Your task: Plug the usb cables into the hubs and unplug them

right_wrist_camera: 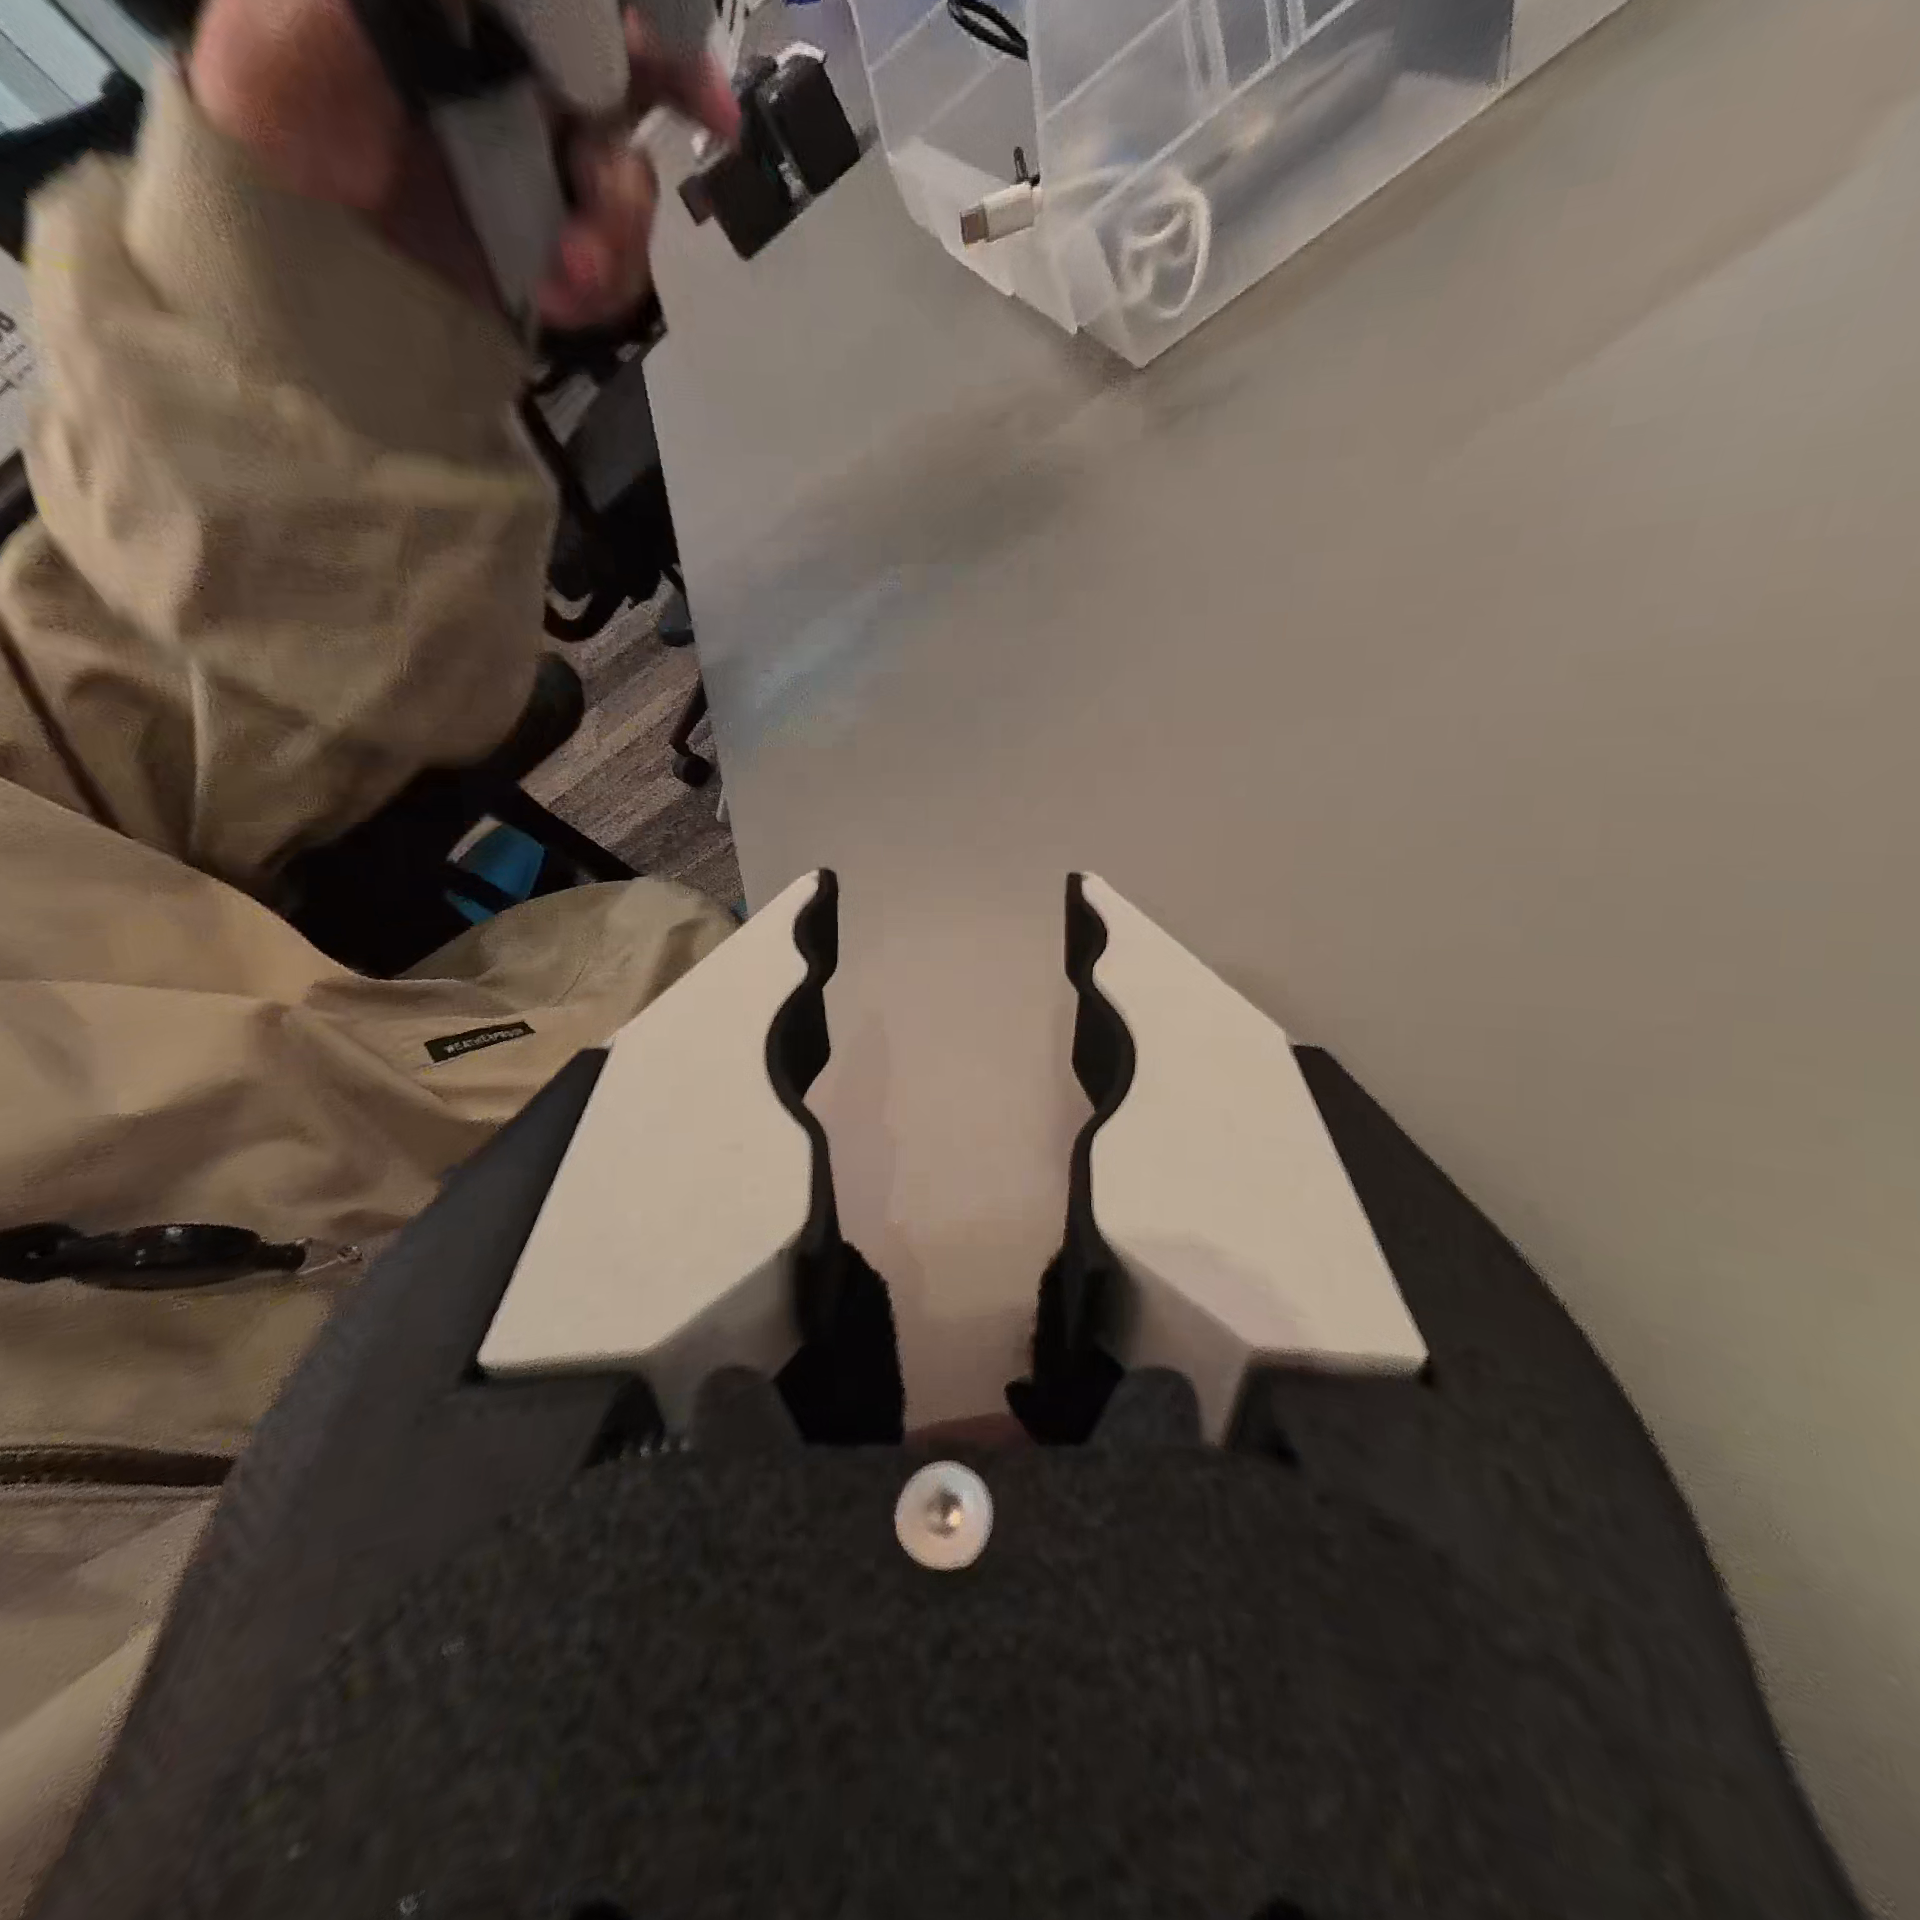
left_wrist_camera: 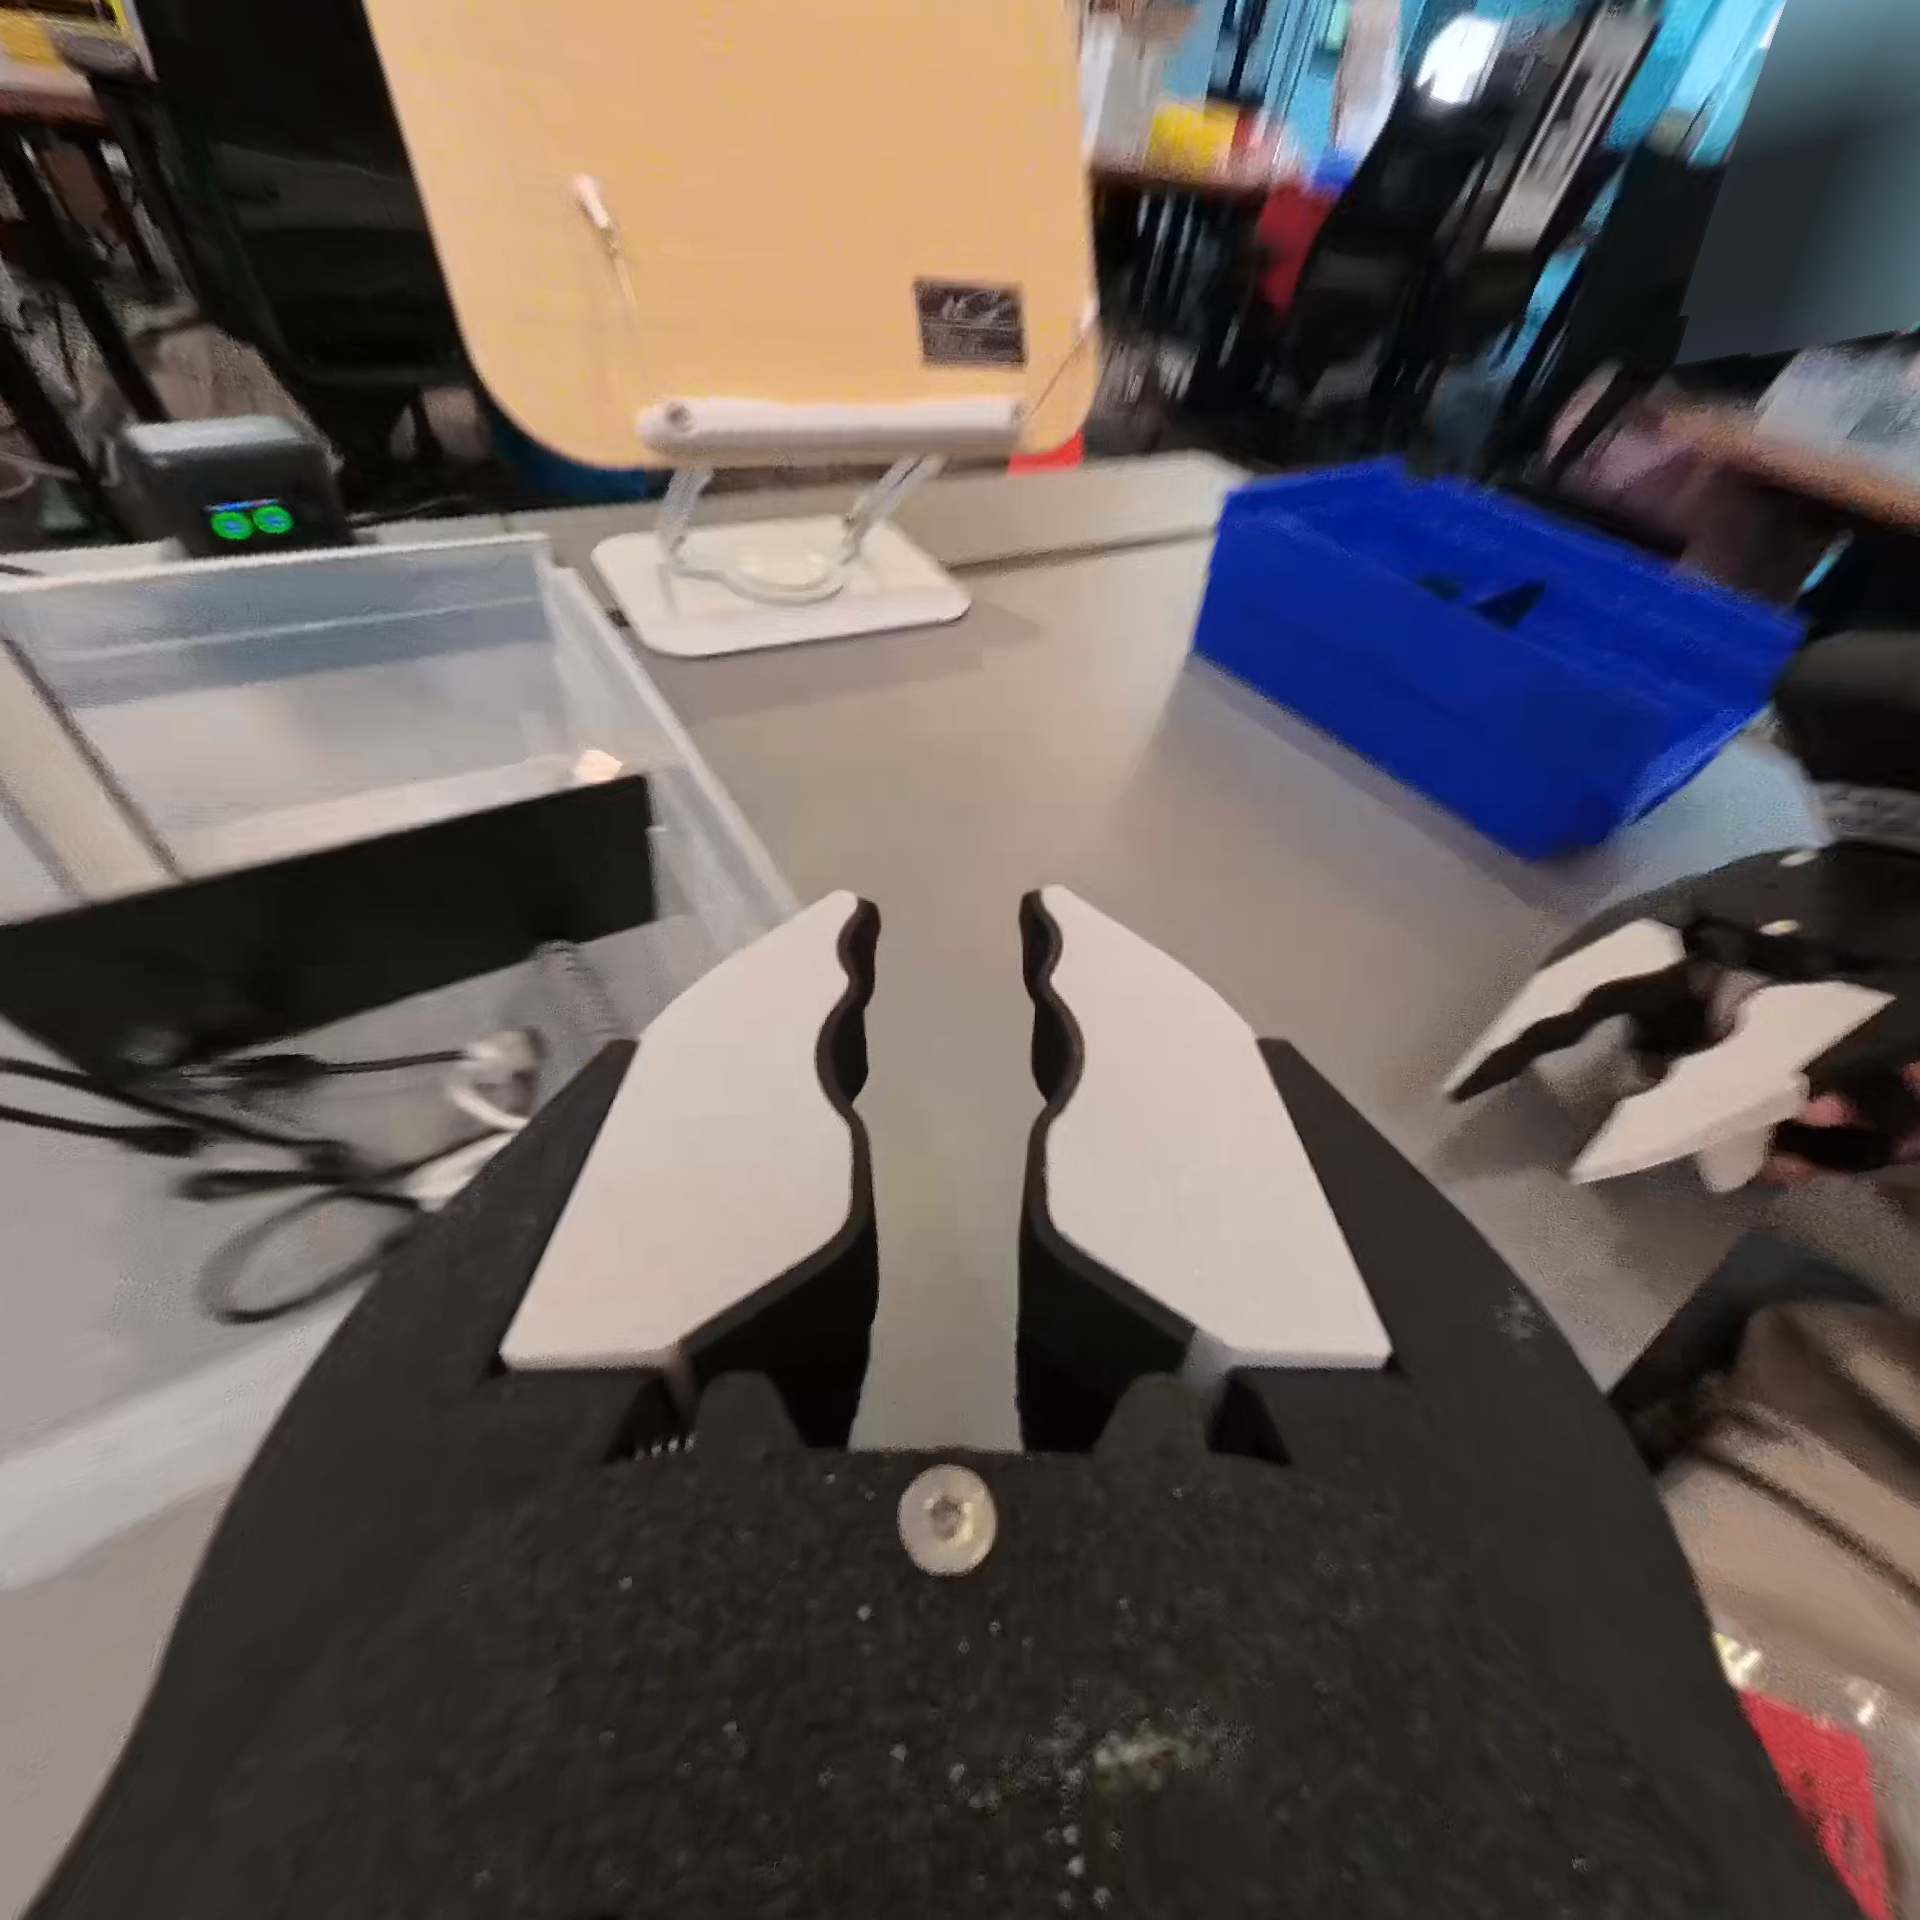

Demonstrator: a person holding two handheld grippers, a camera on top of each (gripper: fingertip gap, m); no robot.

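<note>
Both tongs empty: left tongs (left_wrist_camera: 948, 935) narrow gap, right tongs (right_wrist_camera: 951, 914) a bit wider, over bare grey tabletop (left_wrist_camera: 1039, 790). Tangled black and white usb cables (left_wrist_camera: 312, 1143) lie by the tabletop's left edge, beside a flat black box (left_wrist_camera: 332, 914) that I take for a hub; another white plug sits in the clear plastic bin (right_wrist_camera: 1195, 156). Risk I see: motion blur, tangle drags neighbours when I grab one, and a narrow gap may miss the plug.

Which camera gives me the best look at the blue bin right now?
The left wrist view. The blue bin sits on the table ahead and right of the left gripper, whole though slightly blurred. The right wrist view shows none of it, only bare table, a clear box and a sleeve.
</note>
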